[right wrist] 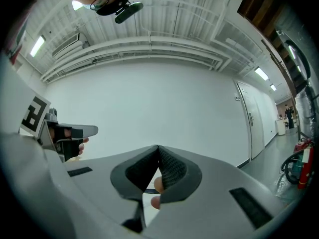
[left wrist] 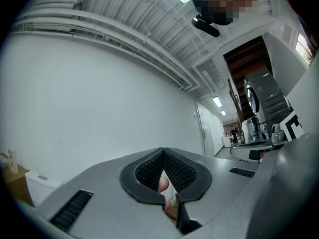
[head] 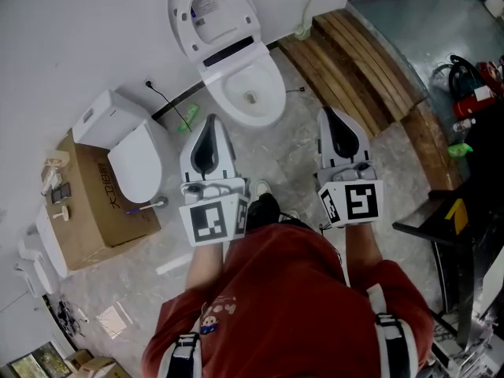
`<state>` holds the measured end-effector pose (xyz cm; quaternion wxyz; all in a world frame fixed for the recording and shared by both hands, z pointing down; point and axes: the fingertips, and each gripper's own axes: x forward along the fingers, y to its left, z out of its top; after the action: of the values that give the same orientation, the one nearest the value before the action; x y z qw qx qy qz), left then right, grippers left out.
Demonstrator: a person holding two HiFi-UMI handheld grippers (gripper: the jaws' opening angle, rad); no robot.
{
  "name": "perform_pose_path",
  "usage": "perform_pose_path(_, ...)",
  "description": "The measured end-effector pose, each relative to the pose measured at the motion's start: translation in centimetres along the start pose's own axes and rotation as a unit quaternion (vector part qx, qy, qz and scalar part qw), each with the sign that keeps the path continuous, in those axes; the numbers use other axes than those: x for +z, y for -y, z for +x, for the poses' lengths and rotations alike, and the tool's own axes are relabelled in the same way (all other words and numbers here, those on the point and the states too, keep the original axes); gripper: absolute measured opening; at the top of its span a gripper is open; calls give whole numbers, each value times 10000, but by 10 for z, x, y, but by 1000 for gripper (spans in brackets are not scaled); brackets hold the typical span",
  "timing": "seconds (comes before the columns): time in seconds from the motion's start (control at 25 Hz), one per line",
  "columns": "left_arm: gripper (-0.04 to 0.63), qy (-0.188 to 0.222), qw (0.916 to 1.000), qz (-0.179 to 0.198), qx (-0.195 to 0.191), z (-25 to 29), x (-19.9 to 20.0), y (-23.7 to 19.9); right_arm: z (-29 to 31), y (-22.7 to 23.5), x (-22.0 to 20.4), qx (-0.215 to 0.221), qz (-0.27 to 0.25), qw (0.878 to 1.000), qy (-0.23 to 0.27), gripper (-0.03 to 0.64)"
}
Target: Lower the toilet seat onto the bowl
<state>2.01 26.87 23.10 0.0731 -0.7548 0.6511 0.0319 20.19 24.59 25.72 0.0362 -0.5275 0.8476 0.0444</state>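
Observation:
In the head view a white toilet stands against the wall, its bowl (head: 250, 93) uncovered. The seat and lid (head: 211, 12) are raised and lean back toward the wall. My left gripper (head: 211, 120) and right gripper (head: 327, 113) hover side by side short of the bowl, close to my body. Neither touches the toilet. Both gripper views look up at the white wall and ceiling, and no toilet shows in them. The left gripper (left wrist: 163, 152) has its jaws meeting at the tips with nothing held. The right gripper (right wrist: 158, 148) is shut and empty too.
A second white toilet (head: 135, 162) sits at the left beside a cardboard box (head: 90, 207). Curved wooden planks (head: 358, 61) run along the floor at the right. A red extinguisher (head: 475, 94) and a dark stand (head: 461, 235) occupy the far right.

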Motion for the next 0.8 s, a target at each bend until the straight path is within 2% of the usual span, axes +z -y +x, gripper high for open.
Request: perform_pose_path(0.8,12,124,9998,-61,115,94,-13,-108,148,-35,-4,149,-211,9996,-94,12)
